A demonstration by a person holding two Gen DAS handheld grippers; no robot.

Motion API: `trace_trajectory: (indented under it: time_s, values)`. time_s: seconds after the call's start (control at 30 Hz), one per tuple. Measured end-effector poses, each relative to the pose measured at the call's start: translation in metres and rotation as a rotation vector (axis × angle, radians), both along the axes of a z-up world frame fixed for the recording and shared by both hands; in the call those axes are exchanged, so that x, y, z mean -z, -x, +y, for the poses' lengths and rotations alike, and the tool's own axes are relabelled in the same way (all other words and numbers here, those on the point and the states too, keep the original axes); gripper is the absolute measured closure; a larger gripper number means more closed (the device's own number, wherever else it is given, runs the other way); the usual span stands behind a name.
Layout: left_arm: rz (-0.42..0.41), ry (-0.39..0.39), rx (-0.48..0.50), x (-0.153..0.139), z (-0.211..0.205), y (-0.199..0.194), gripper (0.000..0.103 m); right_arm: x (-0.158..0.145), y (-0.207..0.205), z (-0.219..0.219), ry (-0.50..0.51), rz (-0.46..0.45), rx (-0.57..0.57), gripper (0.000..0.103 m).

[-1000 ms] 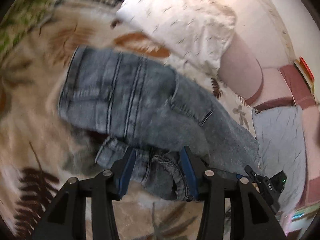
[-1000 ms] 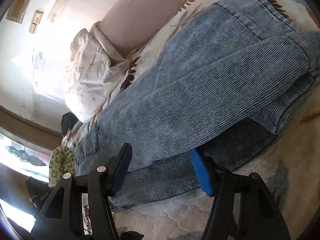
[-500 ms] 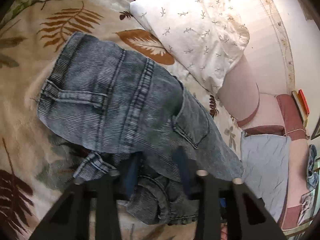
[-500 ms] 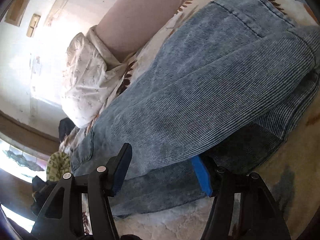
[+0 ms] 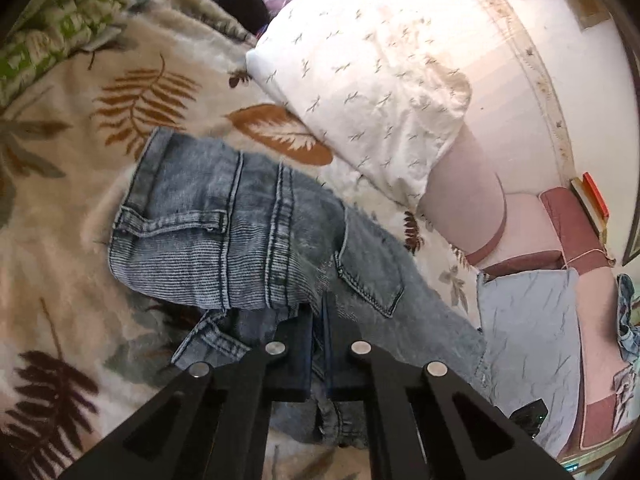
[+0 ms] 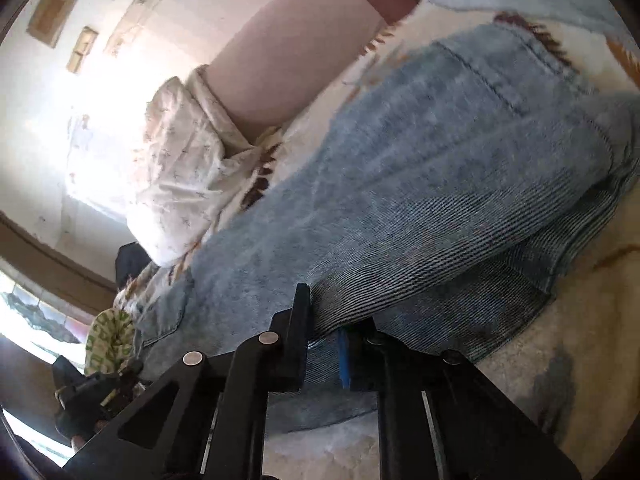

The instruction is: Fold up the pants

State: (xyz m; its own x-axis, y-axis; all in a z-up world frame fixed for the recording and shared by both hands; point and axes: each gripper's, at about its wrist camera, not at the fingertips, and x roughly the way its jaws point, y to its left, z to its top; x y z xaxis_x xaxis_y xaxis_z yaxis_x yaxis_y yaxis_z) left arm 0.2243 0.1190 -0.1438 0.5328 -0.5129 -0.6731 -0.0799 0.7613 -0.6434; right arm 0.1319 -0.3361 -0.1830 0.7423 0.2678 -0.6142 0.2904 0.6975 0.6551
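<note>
- The jeans (image 5: pixel 224 240) lie on a bed with a leaf-print blanket (image 5: pixel 80 184), doubled over so that 1 layer rests on another.
- In the left wrist view the waistband and back pocket face up, near a white pillow (image 5: pixel 360 80); the legs run off toward a pale blue cushion (image 5: pixel 528 320).
- The left gripper (image 5: pixel 318 344) has just been closing: its fingers stand nearly together, pinching a fold of denim at the waist end, below the pocket.
- The right gripper (image 6: pixel 322 344) has also just been closing; its fingers clamp the edge of the upper leg layer of the jeans (image 6: pixel 420 200), with a blue pad showing on the right finger.
- A green patterned cloth (image 5: pixel 52 32) lies at the bed's far corner, well apart from the jeans.
</note>
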Motion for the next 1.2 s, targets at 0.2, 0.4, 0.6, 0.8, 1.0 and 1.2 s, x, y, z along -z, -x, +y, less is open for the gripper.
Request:
trace_trajectory:
  time_s: [0.2,0.4,0.6,0.8,1.0,1.2]
  values:
    - [-0.005,-0.065,0.028,-0.005,0.004,0.032,0.098,-0.007,0.025,-0.002,-0.008,0.002,-0.008,0.092]
    - [0.069,-0.075,0.019,0.020,0.014,0.036,0.097,0.013,0.035,0.005,-0.024,0.076,-0.010,0.092]
    - [-0.047,-0.220,0.026,-0.024,0.001,0.053,0.095,0.010,0.027,0.007,-0.008,0.164,-0.109,0.070]
    - [-0.397,-0.362,0.040,-0.090,-0.033,0.075,0.095,-0.054,0.055,-0.023,0.109,0.008,-0.131,0.048]
    - [-0.474,-0.420,0.218,-0.059,-0.089,0.046,0.095,-0.056,0.059,-0.116,0.173,0.014,0.136,0.040]
    - [-0.337,-0.464,0.320,-0.006,-0.114,0.032,0.095,-0.036,0.027,-0.152,0.088,0.000,0.149,0.040]
